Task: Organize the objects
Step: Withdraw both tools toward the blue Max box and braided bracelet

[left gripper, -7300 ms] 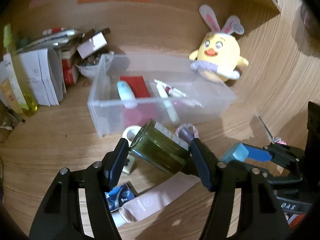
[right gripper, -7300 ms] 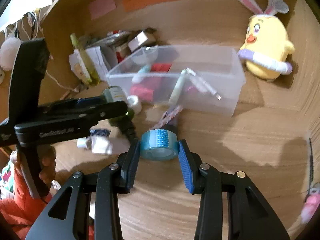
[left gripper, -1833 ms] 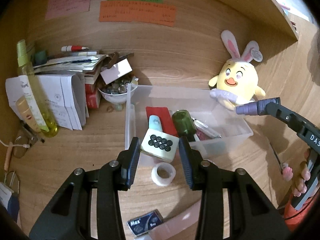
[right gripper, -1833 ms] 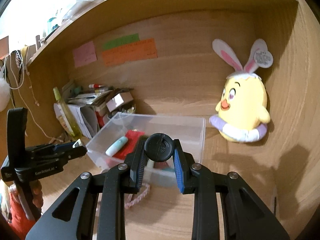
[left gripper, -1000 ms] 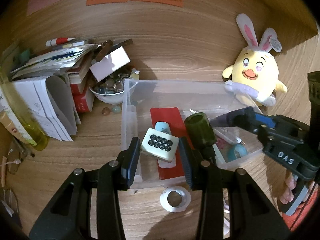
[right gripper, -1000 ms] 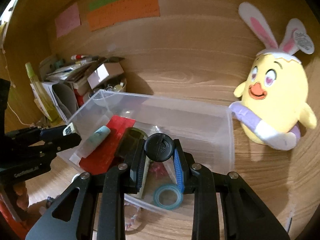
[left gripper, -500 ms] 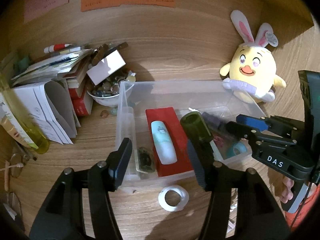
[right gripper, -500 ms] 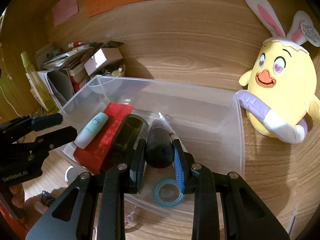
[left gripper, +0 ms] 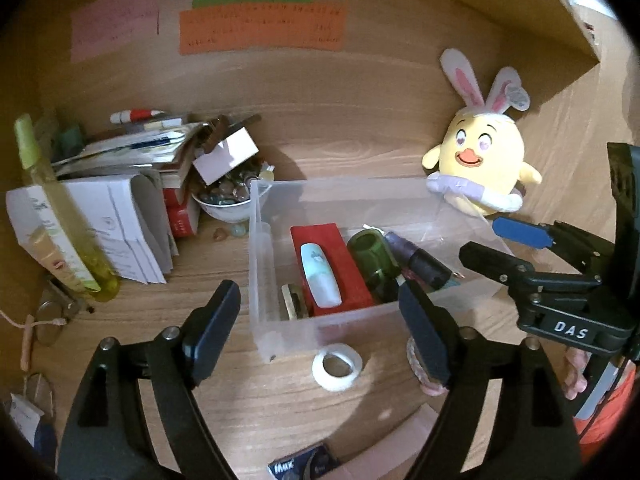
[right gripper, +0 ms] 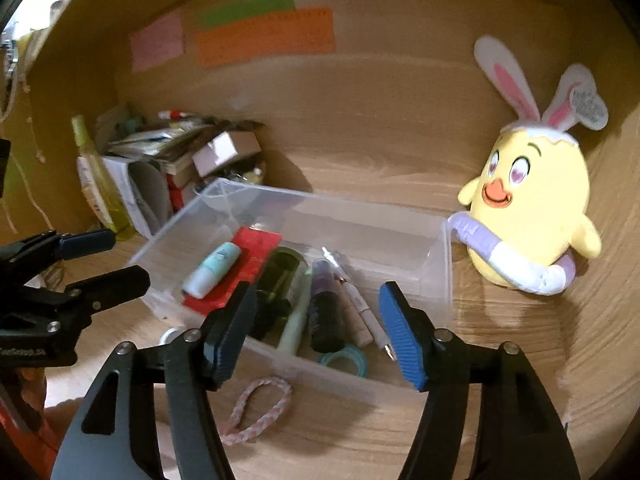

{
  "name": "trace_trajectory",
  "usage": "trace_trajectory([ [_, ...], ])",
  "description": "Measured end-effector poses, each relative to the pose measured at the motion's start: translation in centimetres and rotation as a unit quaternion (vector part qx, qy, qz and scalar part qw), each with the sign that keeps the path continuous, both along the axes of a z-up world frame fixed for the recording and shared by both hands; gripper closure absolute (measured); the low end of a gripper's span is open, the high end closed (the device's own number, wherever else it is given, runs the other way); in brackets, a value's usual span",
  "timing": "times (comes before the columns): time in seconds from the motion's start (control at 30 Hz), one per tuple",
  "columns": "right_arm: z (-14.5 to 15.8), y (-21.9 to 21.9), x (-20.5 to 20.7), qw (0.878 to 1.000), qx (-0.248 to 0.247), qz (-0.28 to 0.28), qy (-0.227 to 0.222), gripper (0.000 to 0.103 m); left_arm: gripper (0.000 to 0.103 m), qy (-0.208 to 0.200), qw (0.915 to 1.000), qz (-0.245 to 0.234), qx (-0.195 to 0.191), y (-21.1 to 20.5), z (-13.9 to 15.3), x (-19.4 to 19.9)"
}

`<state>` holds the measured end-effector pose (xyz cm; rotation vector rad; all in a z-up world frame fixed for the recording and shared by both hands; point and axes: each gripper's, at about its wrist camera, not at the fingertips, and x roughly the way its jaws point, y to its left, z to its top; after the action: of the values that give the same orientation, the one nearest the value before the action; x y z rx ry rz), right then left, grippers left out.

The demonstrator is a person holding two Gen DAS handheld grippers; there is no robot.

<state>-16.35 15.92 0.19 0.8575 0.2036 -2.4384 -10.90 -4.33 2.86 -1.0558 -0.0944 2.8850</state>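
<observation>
Both tongs, left (left gripper: 320,320) and right (right gripper: 316,332), had just been opening, empty over the box (left gripper: 360,320); I judged a straight lift clear safest.

The clear plastic bin (left gripper: 272,280) holds a red box (left gripper: 332,264), a pale mint tube (left gripper: 318,276) and a dark green bottle (left gripper: 372,256). Far right, a yellow plush chick (left gripper: 478,160) has pink-and-white ears. A white tape roll (left gripper: 338,366) lies near on the wood-grain desk (left gripper: 280,412).

Clear glossy plastic bin (left gripper: 280,332), wood-grain matt surface (left gripper: 256,408), soft plush chick toy (right gripper: 532,208), dark green glass bottle (left gripper: 372,256), matt paper notes (left gripper: 262,30), braided cloth band (right gripper: 260,404)
</observation>
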Motion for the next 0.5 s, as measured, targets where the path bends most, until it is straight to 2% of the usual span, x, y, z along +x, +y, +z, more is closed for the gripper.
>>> trace_trajectory([
  [0.07,0.5,0.1,0.9,1.0,-0.005,0.005,0.006,0.041,0.019,0.001,1.0,-0.001,0.001,-0.1,0.1,0.6],
  [0.17,0.9,0.0,2.4,1.0,-0.011,0.012,0.013,0.038,0.009,0.002,1.0,0.001,-0.002,-0.2,-0.2,1.8],
  [0.3,0.4,-0.2,4.0,1.0,-0.005,0.019,0.014,0.037,0.009,-0.011,0.9998,0.007,-0.015,-0.5,-1.4,3.0],
  [0.5,-1.5,-0.3,5.1,1.0,0.006,0.023,-0.008,0.037,0.009,-0.058,0.998,0.016,-0.017,-1.4,-4.5,4.0],
])
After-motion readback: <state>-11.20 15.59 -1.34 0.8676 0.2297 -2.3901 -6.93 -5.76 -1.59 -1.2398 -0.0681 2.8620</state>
